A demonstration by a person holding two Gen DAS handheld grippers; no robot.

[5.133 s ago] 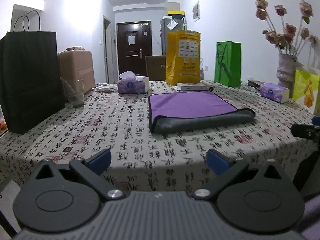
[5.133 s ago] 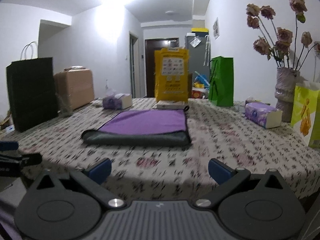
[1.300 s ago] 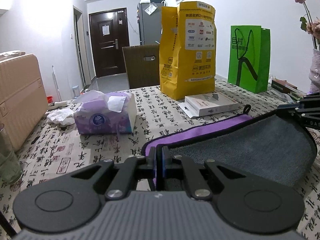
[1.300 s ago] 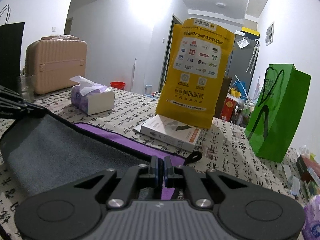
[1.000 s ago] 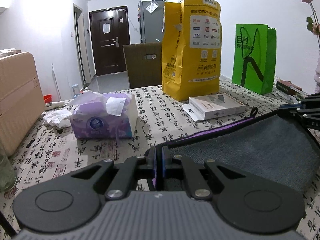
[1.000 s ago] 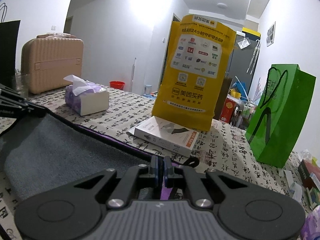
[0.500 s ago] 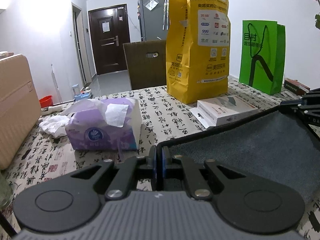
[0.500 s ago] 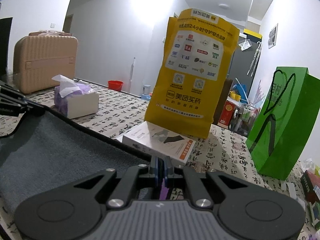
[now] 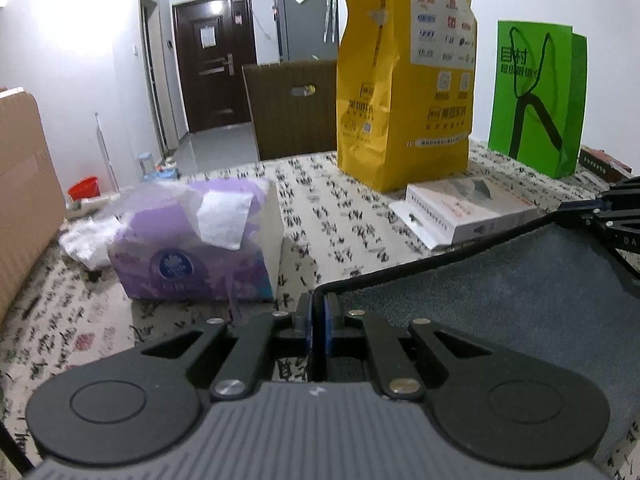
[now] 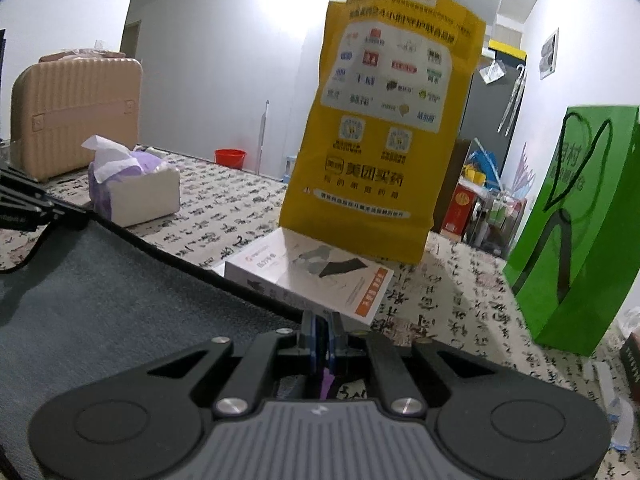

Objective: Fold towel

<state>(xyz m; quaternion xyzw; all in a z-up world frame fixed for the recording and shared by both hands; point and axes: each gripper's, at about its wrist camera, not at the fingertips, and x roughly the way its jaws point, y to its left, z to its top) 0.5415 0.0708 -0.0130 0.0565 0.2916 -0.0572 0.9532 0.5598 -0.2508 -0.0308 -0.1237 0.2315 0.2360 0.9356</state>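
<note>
The towel [image 9: 500, 292] hangs stretched between both grippers above the patterned tablecloth [image 9: 328, 216], grey pile facing up, black piping taut along its far edge. The left gripper [image 9: 318, 312] and the right gripper [image 10: 320, 336] each pinch a corner tight; a purple sliver shows at the right.

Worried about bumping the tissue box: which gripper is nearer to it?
Left. The left gripper holds the towel corner just beside the tissue box; the right gripper is across the towel.
</note>
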